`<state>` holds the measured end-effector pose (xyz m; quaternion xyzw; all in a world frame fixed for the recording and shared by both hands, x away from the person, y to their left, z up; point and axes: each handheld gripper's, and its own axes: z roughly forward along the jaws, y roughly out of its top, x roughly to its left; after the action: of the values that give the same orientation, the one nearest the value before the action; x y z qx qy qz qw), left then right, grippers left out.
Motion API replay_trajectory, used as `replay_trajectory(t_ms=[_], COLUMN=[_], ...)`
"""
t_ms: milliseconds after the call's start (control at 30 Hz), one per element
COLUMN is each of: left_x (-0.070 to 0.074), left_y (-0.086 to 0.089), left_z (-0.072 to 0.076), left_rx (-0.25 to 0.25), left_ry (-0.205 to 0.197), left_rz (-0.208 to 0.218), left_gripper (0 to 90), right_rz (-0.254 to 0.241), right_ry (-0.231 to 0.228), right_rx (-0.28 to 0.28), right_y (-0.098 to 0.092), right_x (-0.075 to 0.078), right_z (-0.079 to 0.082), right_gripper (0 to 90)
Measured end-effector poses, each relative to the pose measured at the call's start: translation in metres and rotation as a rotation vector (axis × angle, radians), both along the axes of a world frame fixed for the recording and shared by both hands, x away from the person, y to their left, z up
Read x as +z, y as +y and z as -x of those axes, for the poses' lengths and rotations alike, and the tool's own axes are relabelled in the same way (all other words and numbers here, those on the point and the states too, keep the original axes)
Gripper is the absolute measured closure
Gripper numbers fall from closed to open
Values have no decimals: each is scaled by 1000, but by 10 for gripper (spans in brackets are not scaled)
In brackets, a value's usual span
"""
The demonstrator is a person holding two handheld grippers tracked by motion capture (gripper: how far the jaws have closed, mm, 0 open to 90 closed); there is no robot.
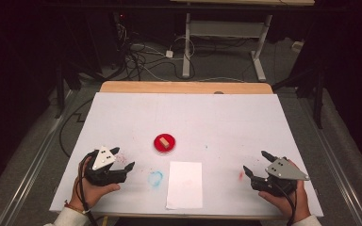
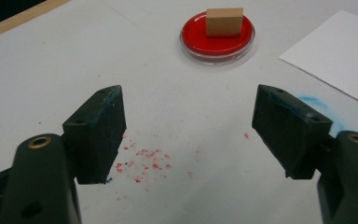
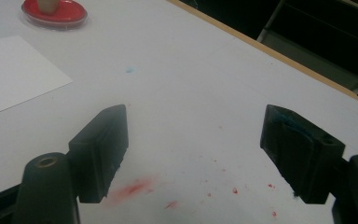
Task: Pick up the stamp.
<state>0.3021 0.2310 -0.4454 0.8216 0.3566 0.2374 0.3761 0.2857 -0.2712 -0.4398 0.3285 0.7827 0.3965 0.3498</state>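
Both the left gripper (image 1: 124, 159) and right gripper (image 1: 253, 162) gape empty, seemingly well inside table (image 1: 122, 108) edges.

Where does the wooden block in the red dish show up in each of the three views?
High view: the wooden block sits in the red dish, centre of the table.
Left gripper view: block at top, right of centre, straight ahead.
Right gripper view: top left corner, block cut by the edge.
Shared landmark: the white paper sheet beside the dish.

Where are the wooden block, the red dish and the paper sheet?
wooden block (image 2: 224, 22), left gripper view, front face.
red dish (image 2: 200, 39), left gripper view, red floor.
paper sheet (image 1: 185, 183), high view, centre.
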Motion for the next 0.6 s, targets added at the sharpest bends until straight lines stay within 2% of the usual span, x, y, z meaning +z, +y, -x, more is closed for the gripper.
replay_trajectory(t_ms=[600], left_x=[8], left_y=[-4], left_z=[-14], left_rx=[-24], left_ry=[0], left_rz=[-10], left_gripper=[250], right_rz=[-12], right_ry=[-2], right_rx=[0], right_y=[0], right_x=[1], right_z=[-3], right_gripper=[242])
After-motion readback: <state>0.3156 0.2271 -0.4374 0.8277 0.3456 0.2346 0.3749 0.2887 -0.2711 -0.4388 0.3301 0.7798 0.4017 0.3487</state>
